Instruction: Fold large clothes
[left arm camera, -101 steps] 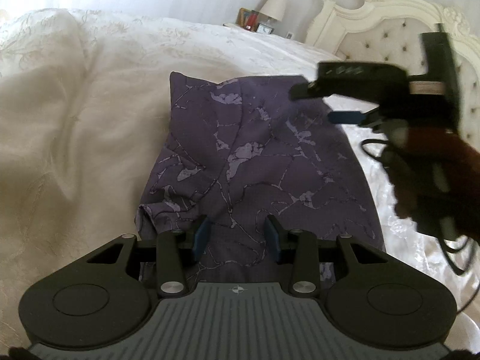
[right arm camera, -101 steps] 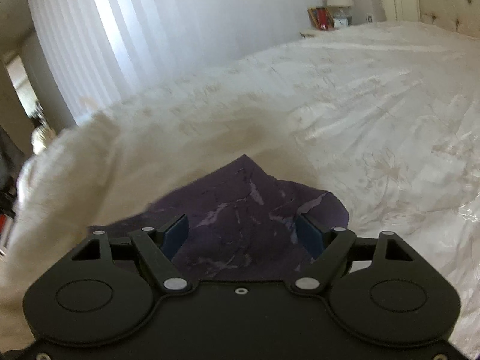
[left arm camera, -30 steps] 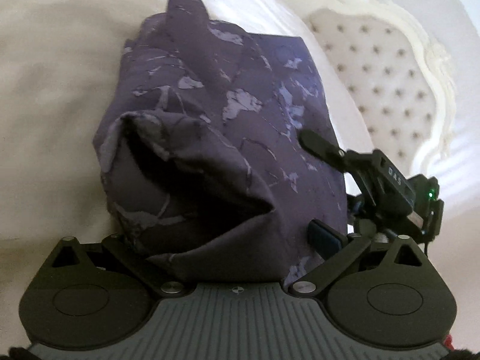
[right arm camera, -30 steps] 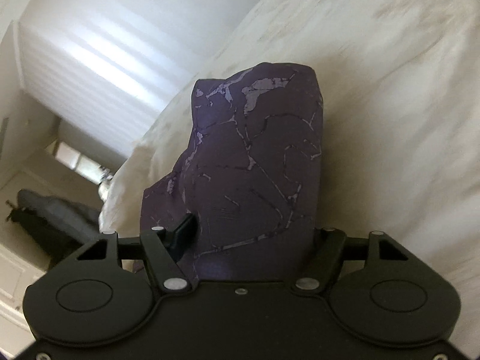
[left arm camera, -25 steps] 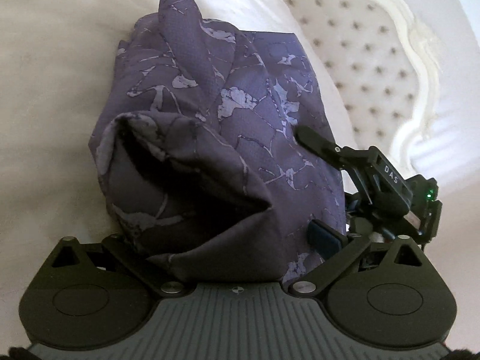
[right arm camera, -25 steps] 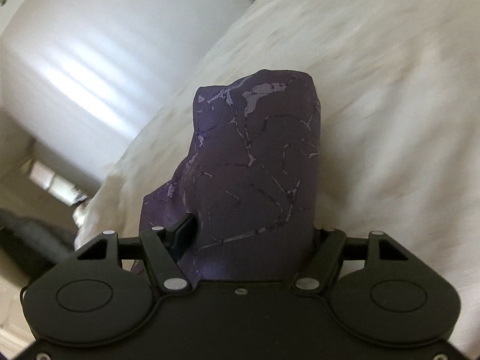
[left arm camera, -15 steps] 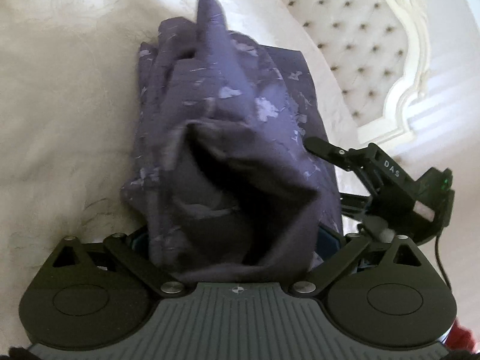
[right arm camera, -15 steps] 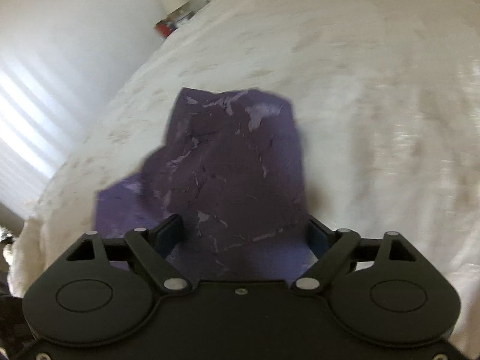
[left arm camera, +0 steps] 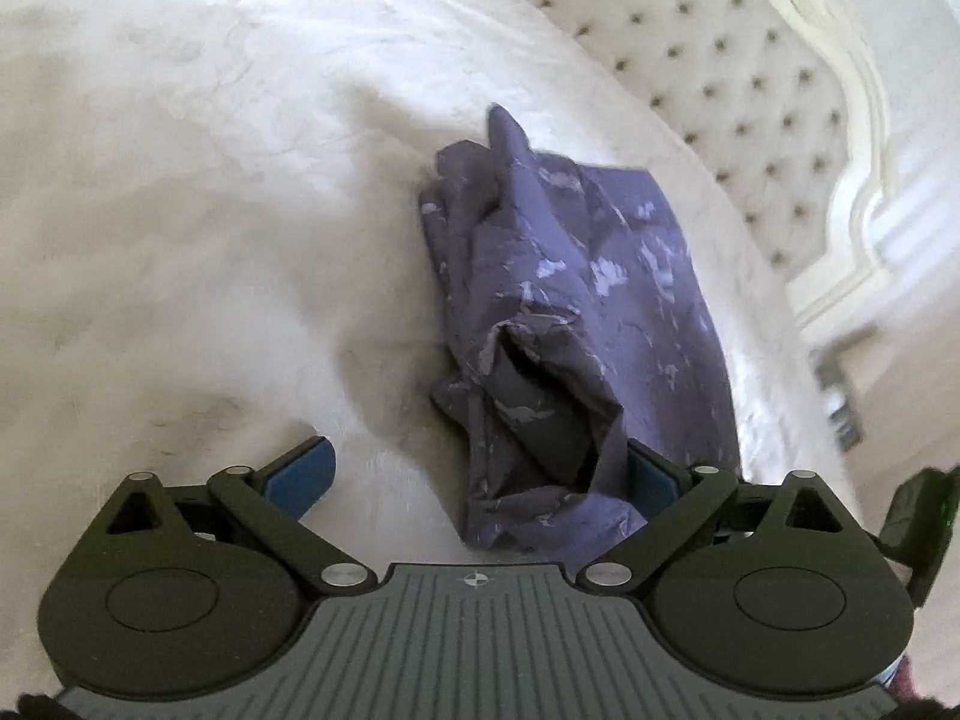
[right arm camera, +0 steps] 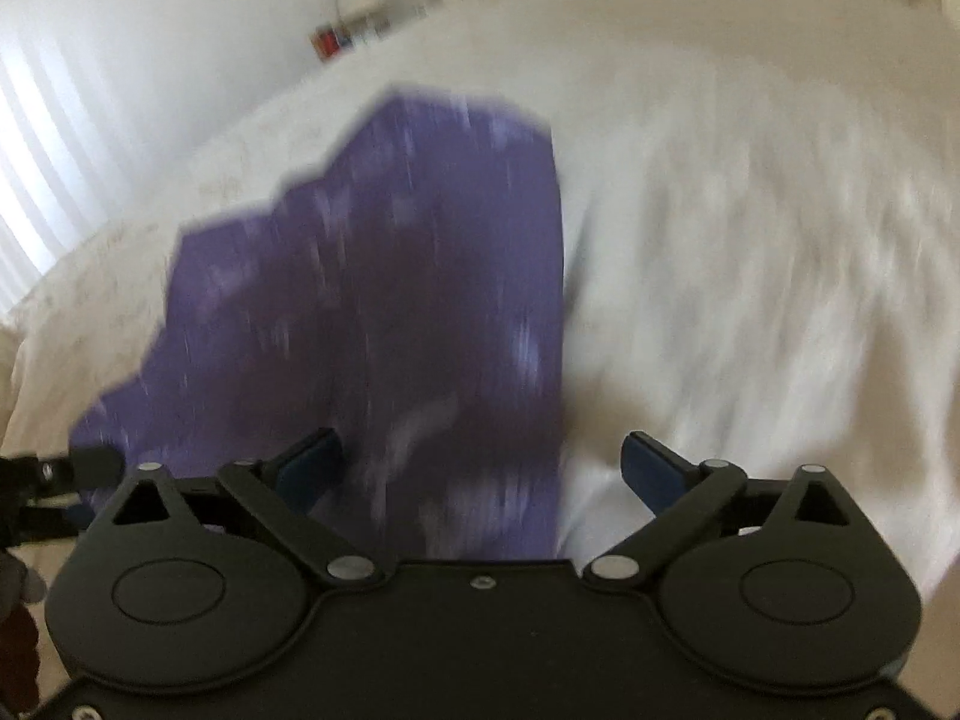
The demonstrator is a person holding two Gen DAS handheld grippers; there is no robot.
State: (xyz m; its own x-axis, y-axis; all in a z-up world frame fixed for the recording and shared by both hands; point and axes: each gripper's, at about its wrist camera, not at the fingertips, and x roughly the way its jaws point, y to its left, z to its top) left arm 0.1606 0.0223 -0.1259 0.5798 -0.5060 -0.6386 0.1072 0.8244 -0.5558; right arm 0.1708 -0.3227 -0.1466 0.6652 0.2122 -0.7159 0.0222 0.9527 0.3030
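Observation:
A dark purple patterned garment (left arm camera: 570,324) lies folded in a rumpled bundle on the cream bedspread (left arm camera: 180,210). My left gripper (left arm camera: 477,474) is open; its near fold hangs between the jaws, against the right pad (left arm camera: 651,477). In the right wrist view the garment (right arm camera: 372,300) is blurred and lies on the bed under the open right gripper (right arm camera: 480,468), nearer its left pad (right arm camera: 312,468). The right gripper's edge shows at the far right of the left wrist view (left arm camera: 918,528).
A tufted cream headboard (left arm camera: 750,90) stands behind the garment. A nightstand with small items (right arm camera: 342,30) and a curtained window (right arm camera: 36,168) lie beyond the bed. The left gripper's tip (right arm camera: 66,468) shows at the right wrist view's left edge.
Both grippers have opened and let go of the garment, which has dropped onto the bed. Both have drawn back from it; the right wrist view is blurred by motion.

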